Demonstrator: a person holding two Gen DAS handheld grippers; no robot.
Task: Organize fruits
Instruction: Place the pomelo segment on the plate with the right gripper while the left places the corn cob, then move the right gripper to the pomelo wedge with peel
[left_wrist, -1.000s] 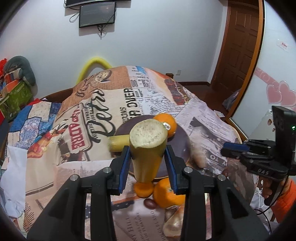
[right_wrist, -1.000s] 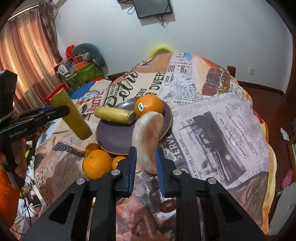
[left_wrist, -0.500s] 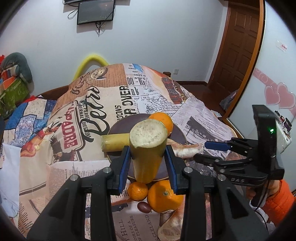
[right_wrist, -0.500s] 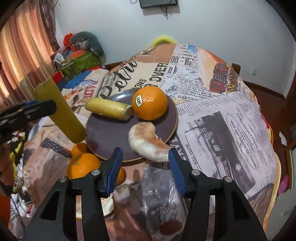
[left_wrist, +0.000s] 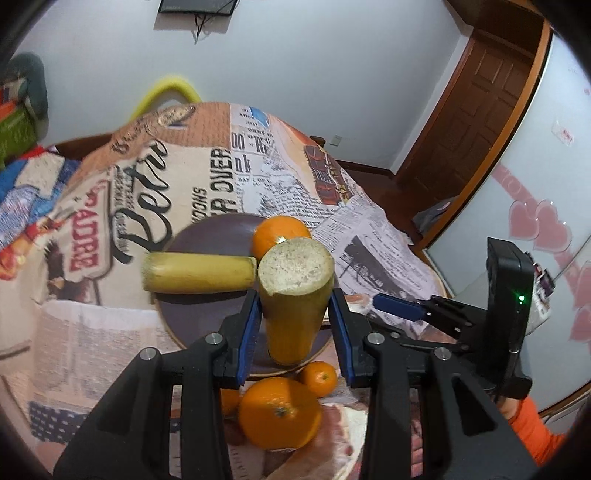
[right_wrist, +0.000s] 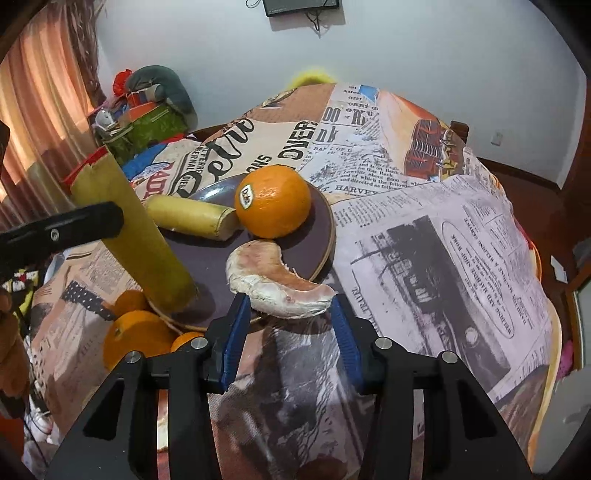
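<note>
My left gripper (left_wrist: 293, 328) is shut on a yellow sugarcane piece (left_wrist: 295, 295), held upright with its lower end on the near edge of the dark round plate (left_wrist: 218, 230). The cane piece also shows in the right wrist view (right_wrist: 136, 229). On the plate (right_wrist: 321, 221) lie a second sugarcane piece (right_wrist: 190, 218), a large orange (right_wrist: 273, 201) and a pale curved pomelo wedge (right_wrist: 273, 280) that overhangs the rim. My right gripper (right_wrist: 288, 332) is open and empty, just in front of the wedge.
Loose oranges (left_wrist: 280, 411) (left_wrist: 317, 378) lie on the newspaper-print cloth (right_wrist: 443, 240) in front of the plate. The cloth falls away at the table's right edge. Clutter (right_wrist: 147, 110) and a curtain stand at the far left; a door (left_wrist: 469, 122) stands at the right.
My right gripper opened, let go of the pomelo wedge on the plate's rim and drew back. My left gripper brought the sugarcane piece down onto the plate's near edge.
</note>
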